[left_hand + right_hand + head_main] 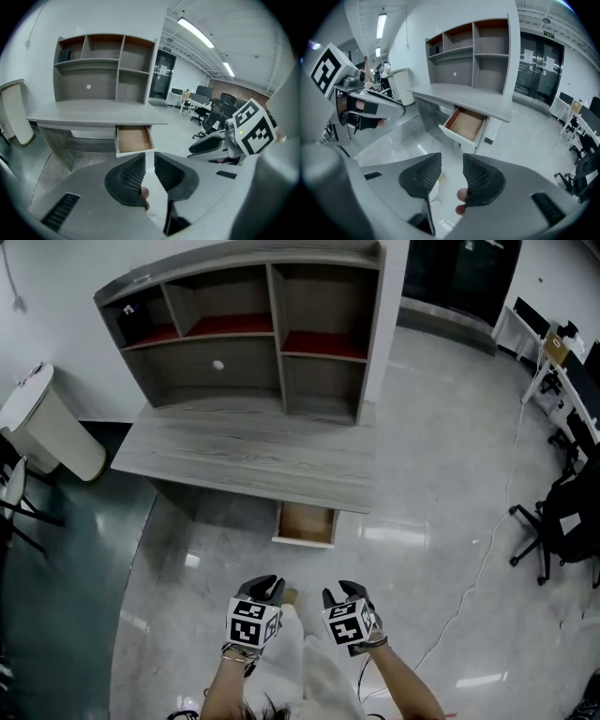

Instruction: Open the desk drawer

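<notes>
The grey desk (253,460) has a small wooden drawer (305,524) that stands pulled out under its front edge; the inside looks empty. The drawer (134,139) lies straight ahead in the left gripper view and up the middle (465,124) in the right gripper view. Both grippers hang side by side over the floor, well short of the desk. My left gripper (265,587) (149,164) shows a narrow gap with nothing in it. My right gripper (339,593) (451,171) stands a little wider, also empty. Neither touches the drawer.
A shelf hutch (248,334) sits on the desk's back. A white bin (42,423) stands to the left, a black office chair (562,521) to the right, and a thin cable (478,568) trails over the glossy floor.
</notes>
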